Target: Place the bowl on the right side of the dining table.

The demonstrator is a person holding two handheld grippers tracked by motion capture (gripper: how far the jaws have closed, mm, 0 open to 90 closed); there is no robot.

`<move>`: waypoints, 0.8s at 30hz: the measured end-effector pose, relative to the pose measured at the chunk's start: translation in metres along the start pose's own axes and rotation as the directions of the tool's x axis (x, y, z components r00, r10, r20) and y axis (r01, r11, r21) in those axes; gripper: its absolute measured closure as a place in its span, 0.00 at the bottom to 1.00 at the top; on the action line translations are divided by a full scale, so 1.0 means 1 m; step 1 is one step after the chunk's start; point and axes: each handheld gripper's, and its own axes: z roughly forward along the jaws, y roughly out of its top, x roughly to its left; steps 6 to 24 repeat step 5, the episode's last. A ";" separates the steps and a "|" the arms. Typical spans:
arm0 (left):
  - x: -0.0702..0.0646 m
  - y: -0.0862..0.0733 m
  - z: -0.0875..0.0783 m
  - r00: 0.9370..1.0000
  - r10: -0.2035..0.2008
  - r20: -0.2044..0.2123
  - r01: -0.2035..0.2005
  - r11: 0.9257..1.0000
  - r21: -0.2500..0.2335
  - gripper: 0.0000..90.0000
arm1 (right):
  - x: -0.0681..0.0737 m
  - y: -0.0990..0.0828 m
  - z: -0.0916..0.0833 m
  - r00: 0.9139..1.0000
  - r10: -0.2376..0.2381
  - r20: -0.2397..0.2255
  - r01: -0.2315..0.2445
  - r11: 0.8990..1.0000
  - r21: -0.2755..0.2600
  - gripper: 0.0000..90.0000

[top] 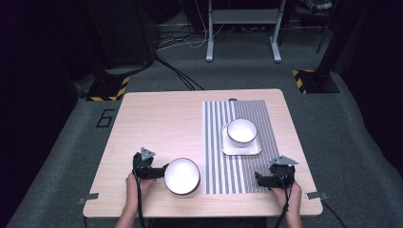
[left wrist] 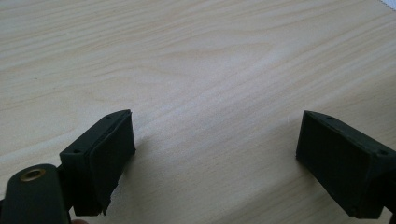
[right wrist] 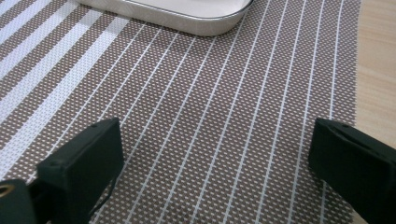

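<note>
While both tongs gape wide and hold nothing, the left gripper (top: 159, 172) sits beside the loose bowl (top: 182, 176) at lower centre; the right gripper (top: 260, 179) rests on the striped mat (top: 216, 142). Likely remaining: moving that bowl toward the bowl on the plate (top: 241, 147), right of centre.

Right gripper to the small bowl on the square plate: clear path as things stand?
Probably yes. The right gripper is open over the striped mat, and only bare mat lies between it and the square plate holding the small bowl.
</note>
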 end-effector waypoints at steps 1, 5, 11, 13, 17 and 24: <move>0.000 0.000 0.000 1.000 0.000 0.000 0.000 1.000 0.000 0.13 | 0.000 0.000 0.000 1.000 0.002 0.001 -0.002 1.000 0.001 0.02; 0.000 0.000 0.000 1.000 0.001 0.001 -0.001 1.000 0.001 0.13 | -0.001 0.000 0.000 1.000 0.001 0.000 -0.001 1.000 0.002 0.02; 0.000 0.000 0.000 1.000 0.001 0.001 -0.001 1.000 0.001 0.13 | -0.001 0.000 0.000 1.000 0.001 0.000 -0.001 1.000 0.002 0.02; 0.000 0.000 0.000 1.000 0.001 0.001 -0.001 1.000 0.001 0.13 | -0.001 0.000 0.000 1.000 0.001 0.000 -0.001 1.000 0.002 0.02; 0.000 0.000 0.000 1.000 0.001 0.001 -0.001 1.000 0.001 0.13 | -0.001 0.000 0.000 1.000 0.001 0.000 -0.001 1.000 0.002 0.02; 0.000 0.000 0.000 1.000 0.001 0.001 -0.001 1.000 0.001 0.13 | -0.001 0.000 0.000 1.000 0.001 0.000 -0.001 1.000 0.002 0.02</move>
